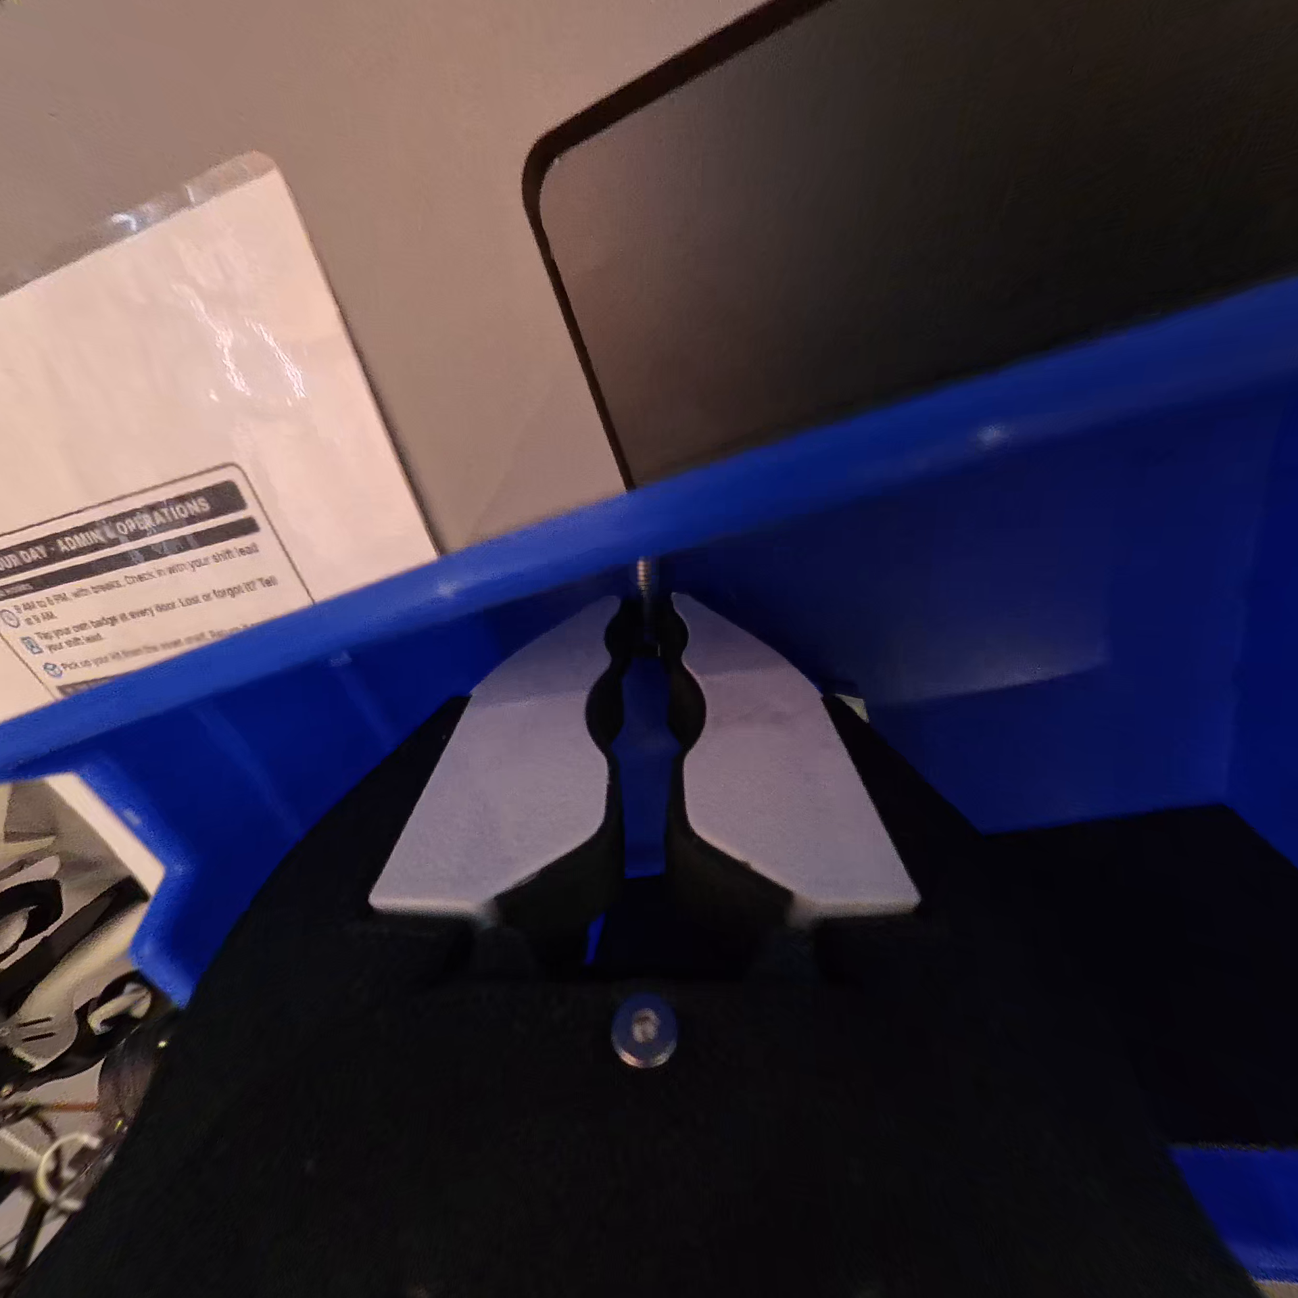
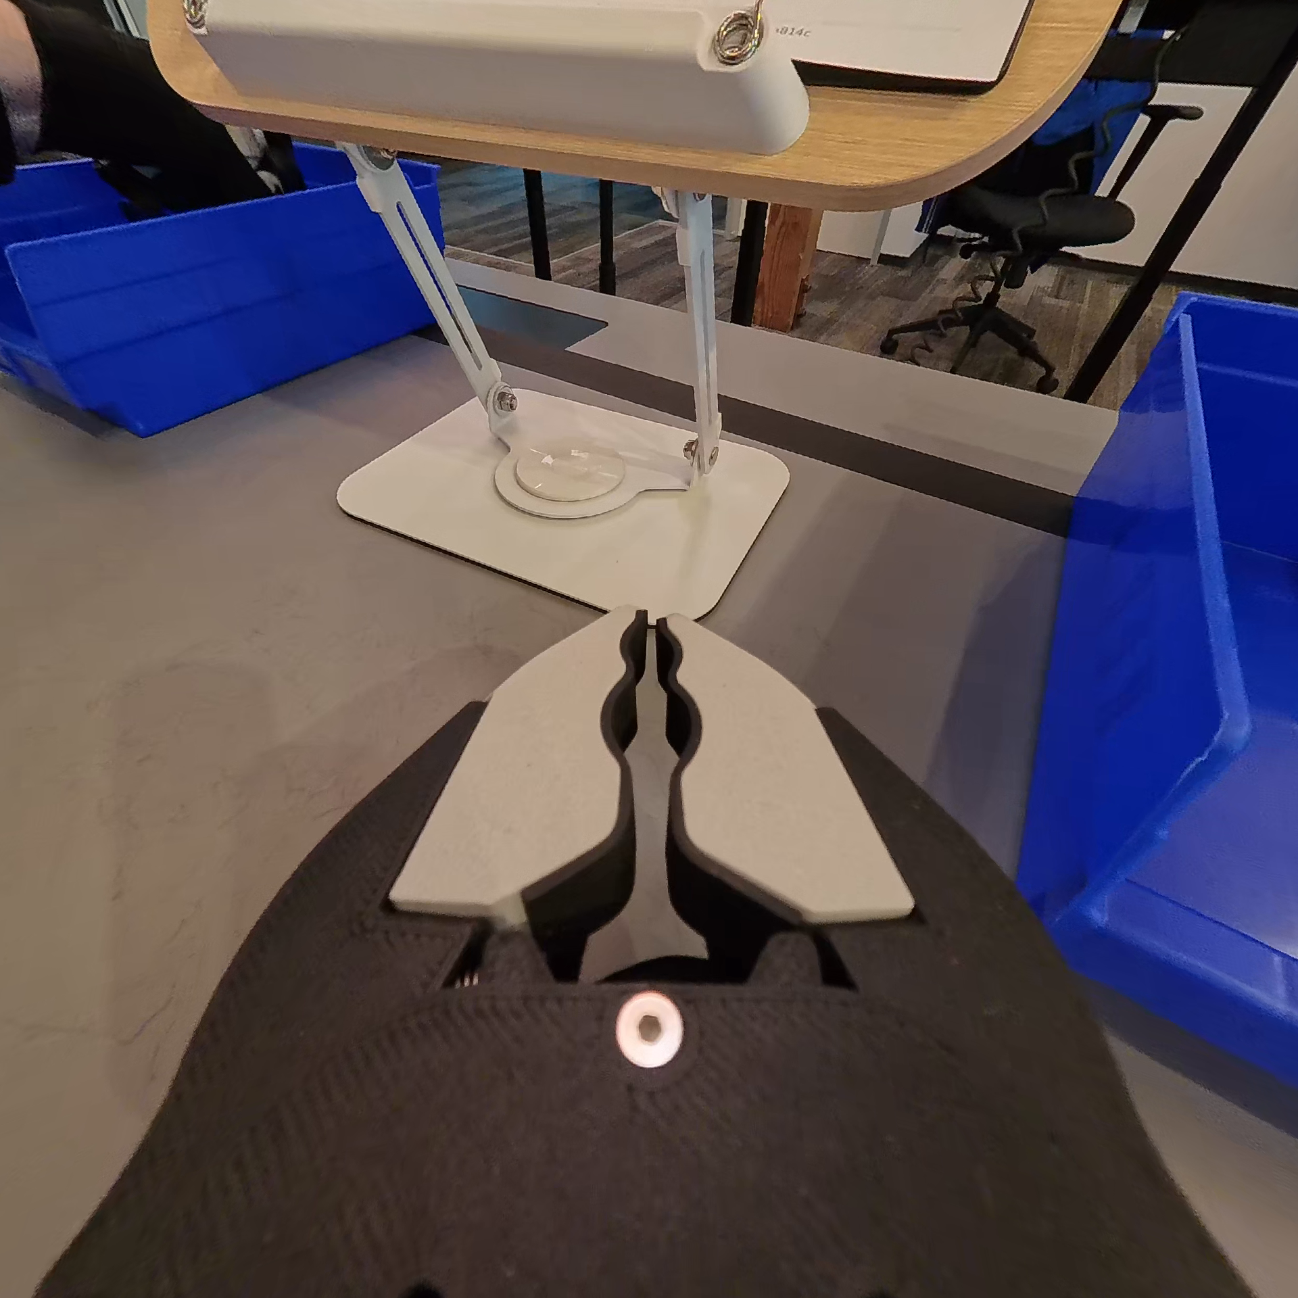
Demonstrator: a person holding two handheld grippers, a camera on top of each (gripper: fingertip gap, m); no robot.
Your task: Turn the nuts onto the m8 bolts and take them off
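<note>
In the left wrist view my left gripper is down inside a blue bin, close to its far wall. Its fingers are shut on a thin silver bolt, whose threaded shaft sticks out past the fingertips toward the bin's rim. I see no nut in either view. In the right wrist view my right gripper is shut, low over the grey table, with its tips at the near corner of a white stand base. Nothing shows between its pads.
A white printed sheet in a clear holder and a dark screen stand behind the bin. The white stand carries a wooden board. Blue bins sit at the left and right. An office chair is behind the table. The tips of one gripper are about 60 cm away from the tips of the other.
</note>
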